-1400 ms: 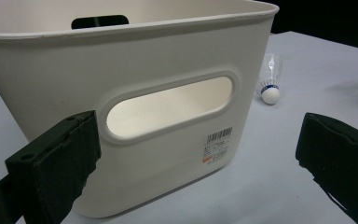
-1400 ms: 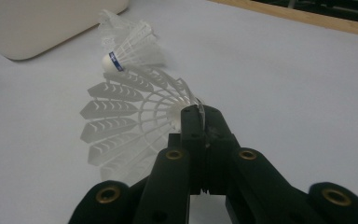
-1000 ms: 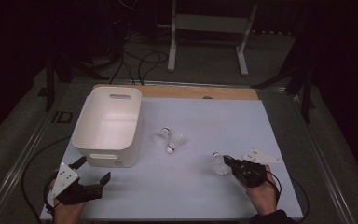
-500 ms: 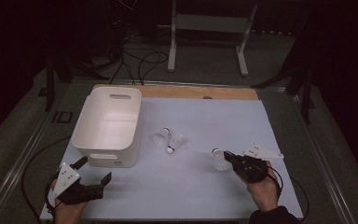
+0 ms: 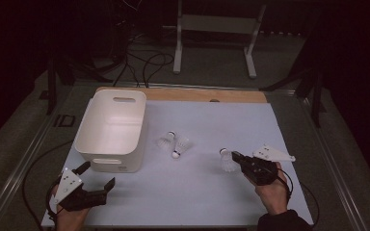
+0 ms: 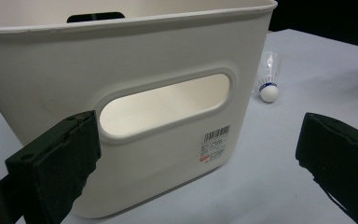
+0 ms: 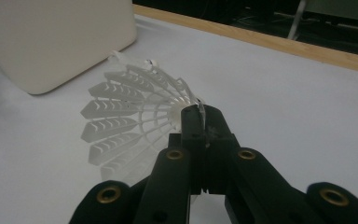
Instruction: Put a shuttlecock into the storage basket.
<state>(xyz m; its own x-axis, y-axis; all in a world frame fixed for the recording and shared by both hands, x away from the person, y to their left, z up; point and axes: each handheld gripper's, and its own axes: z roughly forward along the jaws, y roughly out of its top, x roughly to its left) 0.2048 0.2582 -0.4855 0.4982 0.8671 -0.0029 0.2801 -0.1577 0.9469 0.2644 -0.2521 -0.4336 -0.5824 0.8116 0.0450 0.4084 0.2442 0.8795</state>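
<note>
– What is each tool doing near the front of the bench [image 5: 192, 197]?
– The left tool [image 5: 98, 182] is gaping wide before the white bin [image 5: 96, 144], gripping nothing. The right tool [image 5: 234, 158] is pinching a white shuttlecock [image 5: 227, 162] by its skirt rim, jaws fully closed.
– And the bin?
– It is sitting upright at the left, showing nothing inside. Two more shuttlecocks [image 5: 173, 143] are lying just right of it, outside.

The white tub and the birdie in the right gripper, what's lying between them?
Two more shuttlecocks lie on the sheet between the tub and the held shuttlecock, as the high view shows.
</note>
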